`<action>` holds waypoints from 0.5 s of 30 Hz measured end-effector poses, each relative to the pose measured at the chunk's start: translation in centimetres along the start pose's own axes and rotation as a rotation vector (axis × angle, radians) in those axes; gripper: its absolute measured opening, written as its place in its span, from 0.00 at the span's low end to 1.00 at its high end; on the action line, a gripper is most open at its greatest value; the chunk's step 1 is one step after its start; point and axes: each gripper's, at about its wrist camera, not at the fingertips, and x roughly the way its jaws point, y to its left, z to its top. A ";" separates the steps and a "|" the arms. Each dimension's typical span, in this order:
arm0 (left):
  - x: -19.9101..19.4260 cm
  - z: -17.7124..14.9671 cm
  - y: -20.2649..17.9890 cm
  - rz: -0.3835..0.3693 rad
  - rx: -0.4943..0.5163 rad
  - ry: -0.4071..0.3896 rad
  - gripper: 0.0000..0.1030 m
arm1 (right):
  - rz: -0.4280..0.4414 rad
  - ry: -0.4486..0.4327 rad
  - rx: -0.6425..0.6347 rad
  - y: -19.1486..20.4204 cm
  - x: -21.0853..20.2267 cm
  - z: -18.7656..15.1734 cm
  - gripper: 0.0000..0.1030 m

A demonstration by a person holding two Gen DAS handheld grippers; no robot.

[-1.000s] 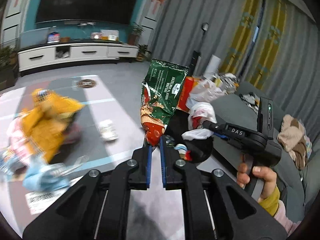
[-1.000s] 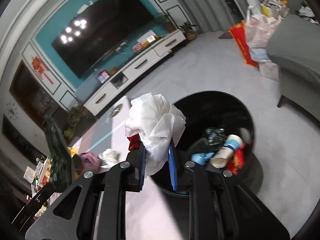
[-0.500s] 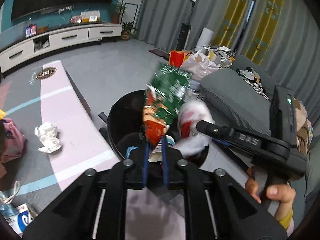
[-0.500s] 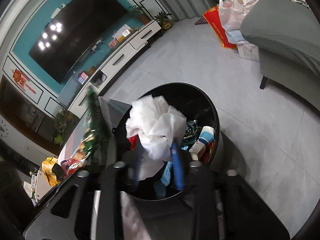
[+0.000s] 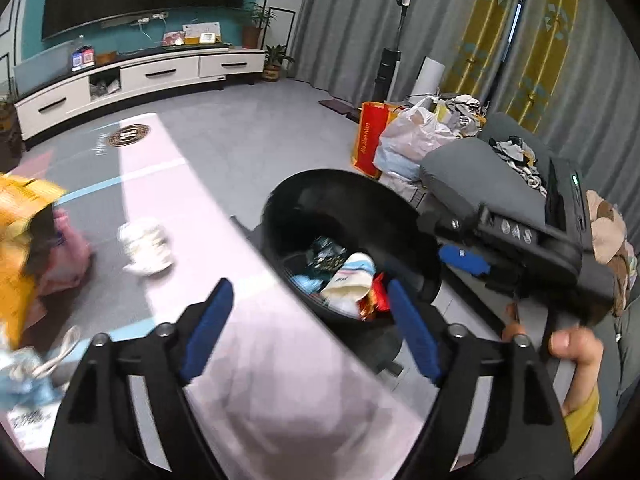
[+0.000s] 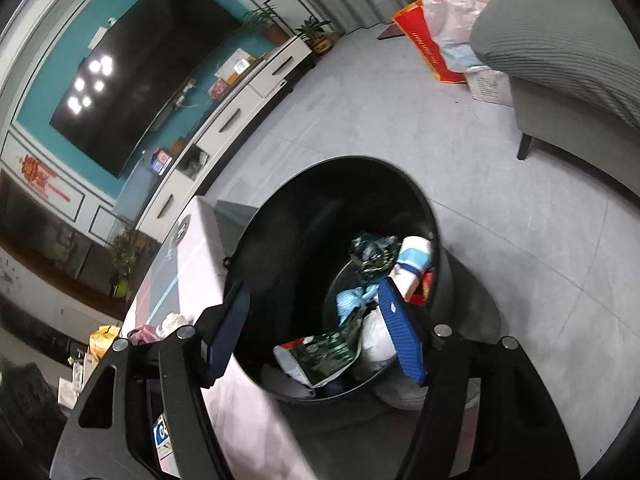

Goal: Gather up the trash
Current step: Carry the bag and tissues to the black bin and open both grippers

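Observation:
A round black trash bin [image 5: 340, 196] stands on the floor beside the pink table [image 5: 256, 320]. It holds several pieces of trash. The green snack bag [image 6: 324, 354] and the white plastic bag [image 6: 374, 342] lie inside the bin [image 6: 304, 208]. My left gripper [image 5: 310, 328] is open and empty over the table edge and bin. My right gripper [image 6: 316, 328] is open and empty above the bin; it also shows in the left wrist view [image 5: 464, 260]. A crumpled white paper [image 5: 146, 244] lies on the table.
A yellow bag [image 5: 20, 236] and pink item [image 5: 68, 256] sit at the table's left, with a blue wrapper [image 5: 24, 380] near the front. A grey sofa [image 6: 560, 56] and full bags [image 5: 404, 140] stand to the right. A white TV cabinet [image 5: 132, 80] lines the far wall.
Both grippers have opened. The green snack bag left my left gripper and the white plastic bag left my right gripper; both now lie in the bin.

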 end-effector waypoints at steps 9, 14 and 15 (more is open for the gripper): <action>-9.1 -4.2 4.6 0.072 0.012 -0.097 0.91 | 0.133 0.082 -0.222 6.8 1.1 -3.6 0.66; -14.2 -7.4 12.9 0.184 -0.227 -0.181 0.95 | 0.237 0.156 -0.469 13.1 1.9 -7.8 0.71; -14.6 -7.9 14.3 0.199 -0.286 -0.178 0.95 | 0.244 0.160 -0.510 13.9 2.1 -8.6 0.71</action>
